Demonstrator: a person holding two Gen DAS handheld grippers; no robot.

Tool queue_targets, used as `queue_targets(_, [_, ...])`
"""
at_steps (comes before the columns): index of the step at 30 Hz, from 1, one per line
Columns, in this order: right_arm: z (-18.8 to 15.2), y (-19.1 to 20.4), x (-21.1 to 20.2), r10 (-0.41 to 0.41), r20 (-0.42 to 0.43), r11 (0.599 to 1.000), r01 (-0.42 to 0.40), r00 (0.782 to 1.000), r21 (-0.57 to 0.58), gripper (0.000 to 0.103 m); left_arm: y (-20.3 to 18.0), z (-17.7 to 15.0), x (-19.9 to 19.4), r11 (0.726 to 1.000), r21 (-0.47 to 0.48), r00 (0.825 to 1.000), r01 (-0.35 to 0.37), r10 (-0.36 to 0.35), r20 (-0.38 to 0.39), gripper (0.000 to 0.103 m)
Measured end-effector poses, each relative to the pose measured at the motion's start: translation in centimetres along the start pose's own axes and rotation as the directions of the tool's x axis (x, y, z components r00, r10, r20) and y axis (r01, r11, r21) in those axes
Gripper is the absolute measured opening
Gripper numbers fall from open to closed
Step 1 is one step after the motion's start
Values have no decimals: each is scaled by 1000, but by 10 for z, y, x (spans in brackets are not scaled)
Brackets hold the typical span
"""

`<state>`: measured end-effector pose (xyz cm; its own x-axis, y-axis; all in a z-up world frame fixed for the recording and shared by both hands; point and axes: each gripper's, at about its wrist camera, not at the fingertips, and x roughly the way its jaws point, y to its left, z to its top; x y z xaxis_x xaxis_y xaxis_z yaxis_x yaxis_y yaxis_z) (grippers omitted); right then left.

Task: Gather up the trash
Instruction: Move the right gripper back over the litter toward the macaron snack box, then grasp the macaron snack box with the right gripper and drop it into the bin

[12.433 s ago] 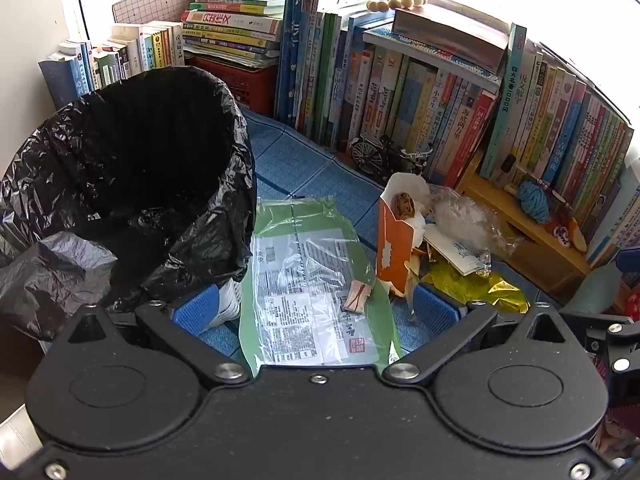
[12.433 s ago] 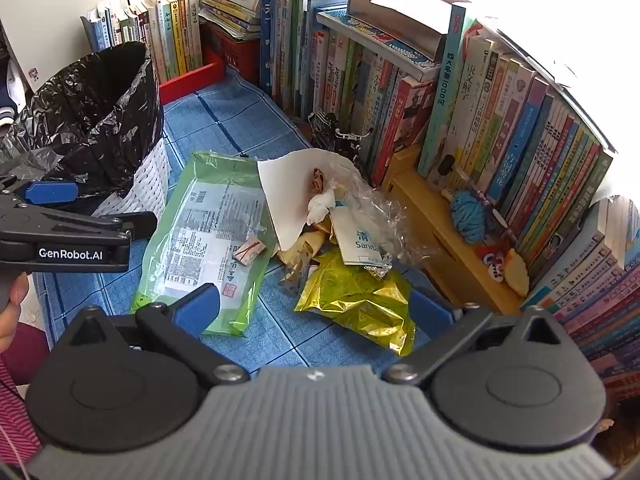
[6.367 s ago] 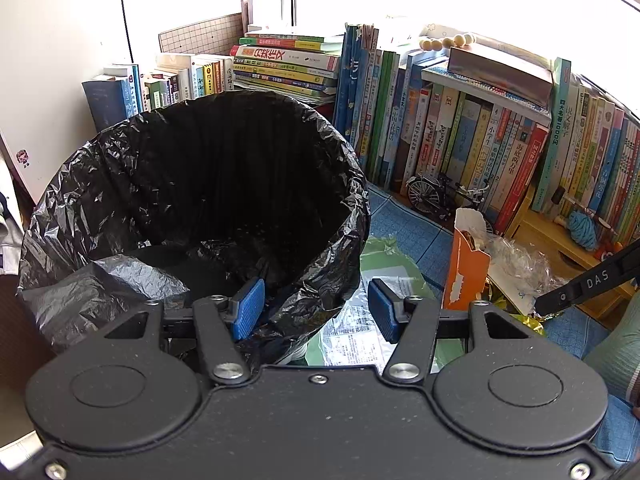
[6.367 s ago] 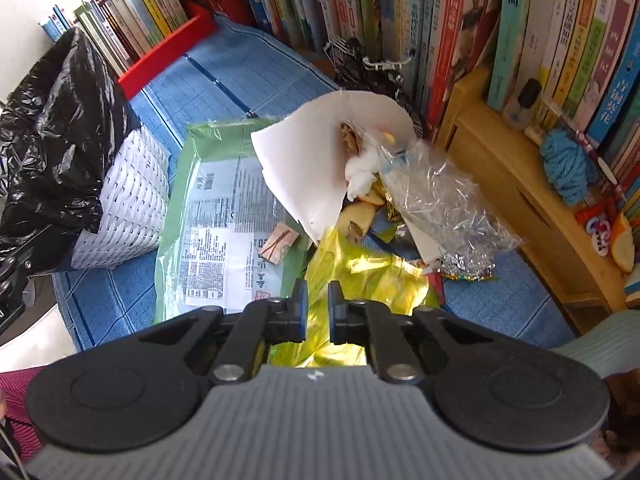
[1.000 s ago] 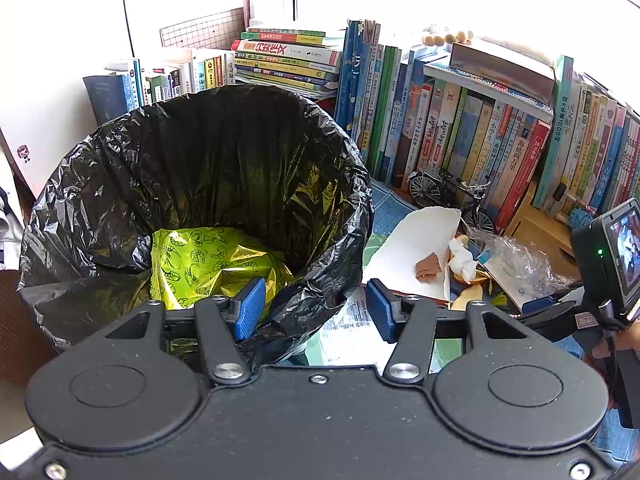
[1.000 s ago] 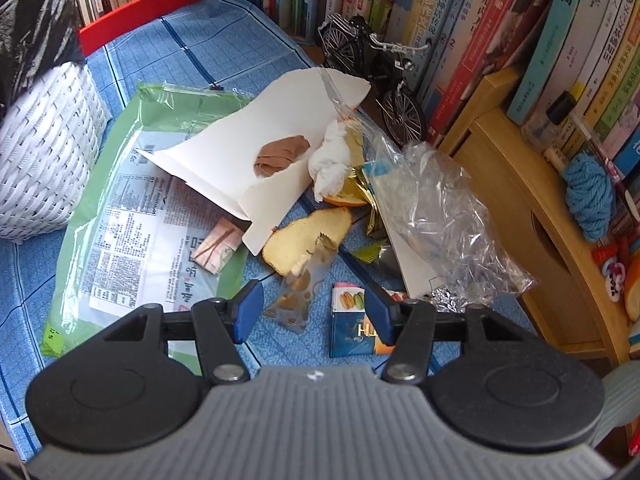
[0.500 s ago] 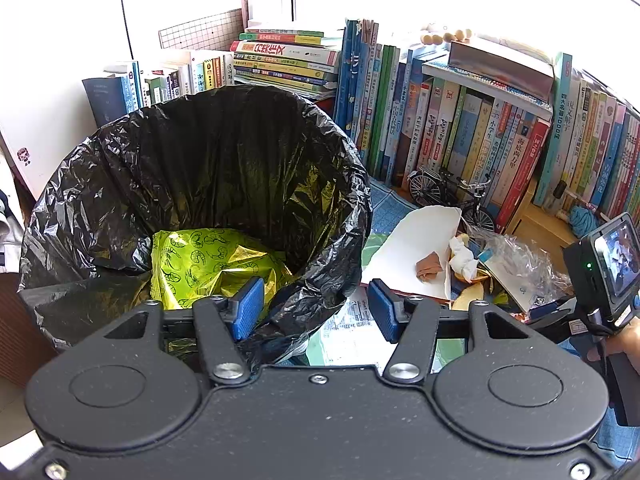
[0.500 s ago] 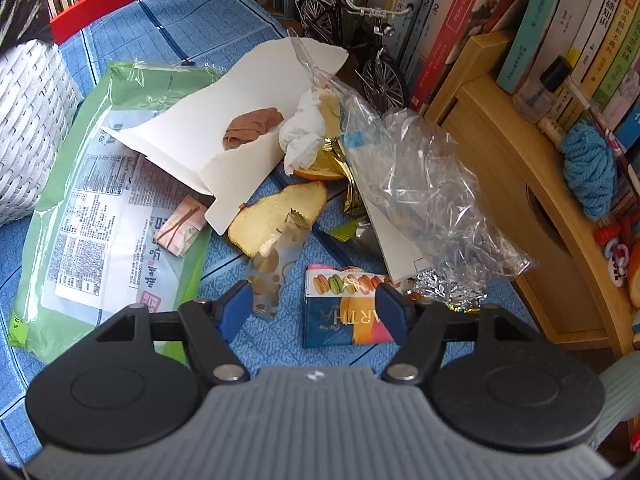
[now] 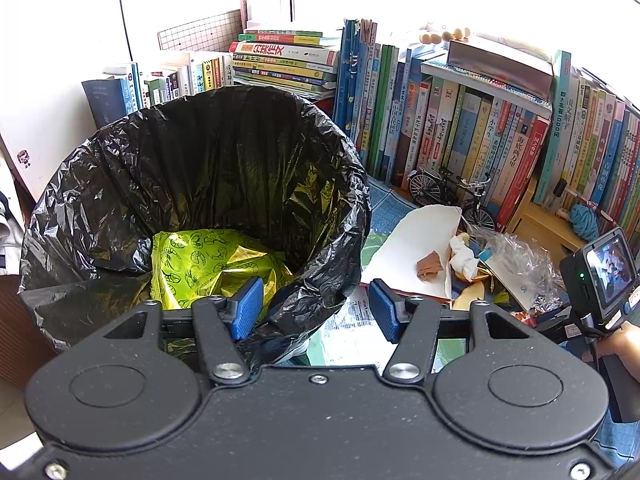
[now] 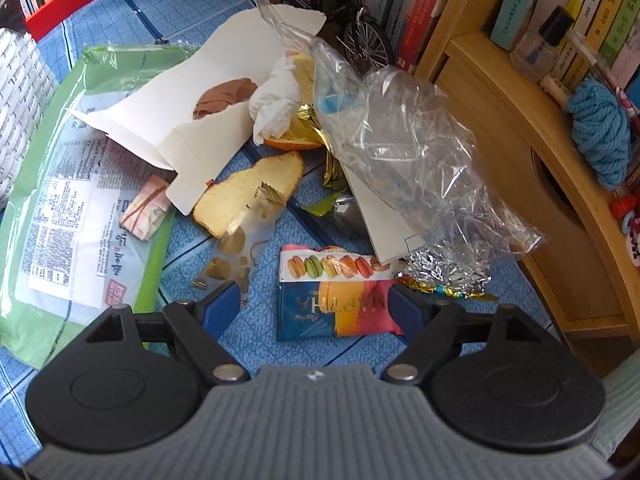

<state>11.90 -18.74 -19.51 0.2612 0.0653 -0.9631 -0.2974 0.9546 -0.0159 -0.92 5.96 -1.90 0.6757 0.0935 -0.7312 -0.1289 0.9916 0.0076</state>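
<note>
A black-bagged trash bin fills the left wrist view, with a yellow-green snack wrapper lying inside. My left gripper straddles the bin's near rim, one pad inside and one outside, with a gap showing at the outer pad. My right gripper points down over a macaron packet on the blue mat. Its jaws are opening, with the packet between the pads untouched. Beyond lie a bread slice, a torn white carton, a crumpled clear bag and a green plastic envelope.
A model bicycle and rows of books stand behind the litter. A wooden shelf with blue yarn and a small bottle is on the right. The bin's white woven side is at left. A hand shows at the right edge.
My right gripper has sunk toward the mat and its jaws have spread wider, so the macaron packet now lies between the pads. The left gripper and the bin look unchanged.
</note>
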Motion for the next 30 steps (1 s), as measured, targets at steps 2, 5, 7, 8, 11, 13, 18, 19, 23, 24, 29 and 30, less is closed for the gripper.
queue_targets(2, [-1, -1, 3, 2, -7, 1000, -2, 1000, 0, 89, 0, 0, 0, 1000, 0, 1000, 0, 0, 0, 56])
queue_targets(5, [-3, -2, 7, 12, -6, 1000, -12, 1000, -7, 90, 0, 0, 0, 1000, 0, 1000, 0, 0, 0, 56])
queue_targets(7, [-3, -3, 9, 25, -8, 1000, -25, 1000, -7, 91, 0, 0, 0, 1000, 0, 1000, 0, 0, 0, 56])
queue_targets(8, [-3, -5, 10, 33, -12, 999, -33, 999, -3, 91, 0, 0, 0, 1000, 1, 1000, -1, 1, 0, 56])
queue_targets(11, [-2, -9, 13, 49, -19, 999, -49, 999, 14, 93, -1, 0, 0, 1000, 0, 1000, -1, 1, 1, 56])
queue_targets(13, [-2, -10, 15, 54, -20, 999, -54, 998, 7, 94, 0, 0, 0, 1000, 1, 1000, 0, 0, 1, 56])
queue_targets(18, [-1, -15, 13, 57, -15, 998, -57, 998, 13, 96, -1, 0, 0, 1000, 2, 1000, -1, 1, 1, 56])
queue_targets(19, [-1, -16, 12, 61, -15, 998, -61, 998, 23, 96, -1, 0, 0, 1000, 2, 1000, -2, 2, 0, 56])
queue_targets(23, [2, -21, 10, 72, -35, 996, -71, 997, 44, 78, 0, 1, 0, 1000, 3, 1000, -4, 4, -2, 56])
queue_targets(24, [2, -21, 8, 59, -34, 997, -58, 998, 44, 66, 0, 1, 0, 1000, 3, 1000, -3, 3, -2, 56])
queue_targets(29, [9, -13, -5, 34, -19, 999, -33, 999, 28, 31, 1, 0, 1, 1000, 2, 1000, -3, 3, -3, 56])
queue_targets(30, [12, -10, -8, 29, -23, 999, -28, 999, 32, 16, 1, 0, 1, 1000, 2, 1000, -3, 3, -3, 56])
